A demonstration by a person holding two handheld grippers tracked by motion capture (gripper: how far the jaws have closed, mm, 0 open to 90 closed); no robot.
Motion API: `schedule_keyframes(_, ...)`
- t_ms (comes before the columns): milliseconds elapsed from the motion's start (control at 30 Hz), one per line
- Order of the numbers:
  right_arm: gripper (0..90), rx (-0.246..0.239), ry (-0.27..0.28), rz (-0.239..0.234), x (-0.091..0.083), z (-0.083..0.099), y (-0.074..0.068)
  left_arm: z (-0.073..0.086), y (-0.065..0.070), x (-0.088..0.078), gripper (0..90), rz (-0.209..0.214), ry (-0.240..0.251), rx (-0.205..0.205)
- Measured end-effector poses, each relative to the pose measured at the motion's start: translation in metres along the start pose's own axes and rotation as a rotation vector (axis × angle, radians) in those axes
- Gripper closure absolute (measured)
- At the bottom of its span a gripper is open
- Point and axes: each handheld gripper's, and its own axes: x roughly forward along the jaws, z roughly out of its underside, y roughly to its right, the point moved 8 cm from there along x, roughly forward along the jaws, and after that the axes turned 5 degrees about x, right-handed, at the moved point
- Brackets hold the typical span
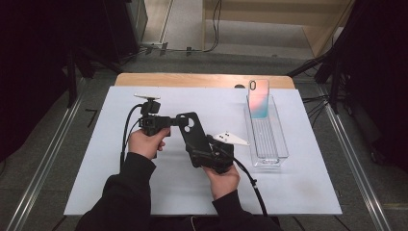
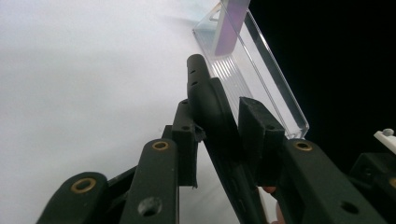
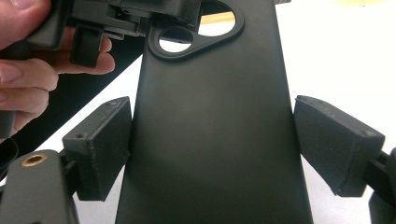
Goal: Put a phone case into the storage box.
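Note:
A black phone case point(image 1: 192, 132) with a camera cut-out is held up over the white mat between both hands. My right gripper point(image 1: 202, 151) grips its lower part across the width. In the right gripper view both pads point(image 3: 100, 144) press the side edges of the case point(image 3: 210, 116), and my right gripper point(image 3: 212, 149) is shut on it. My left gripper point(image 1: 175, 120) comes in from the left at the case's upper end. In the left gripper view the case's edge point(image 2: 210, 100) stands between the two pads, both against it, with my left gripper point(image 2: 223, 135) shut on it.
A clear plastic tray point(image 1: 267, 139) lies to the right on the white mat point(image 1: 144, 192), with a pink-and-blue phone case point(image 1: 258, 98) standing at its far end. The tray point(image 2: 261, 79) lies beyond the left gripper's jaws. The wooden table edge point(image 1: 202, 79) runs behind.

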Motion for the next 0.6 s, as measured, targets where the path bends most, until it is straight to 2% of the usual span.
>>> schedule_keyframes(200,12.4,-0.010,-0.008,-0.010,0.003,0.002,0.000,-0.001,0.004,-0.003,75.5,0.076,0.020,-0.033)
schedule_keyframes(433,11.6,-0.050,0.008,-0.007,0.003,0.001,-0.002,-0.001,0.011,-0.007,78.5,0.121,0.037,-0.041)
schedule_keyframes(600,10.7,-0.073,0.020,-0.030,0.000,-0.002,-0.003,-0.002,0.015,-0.011,78.9,0.152,0.044,-0.043)
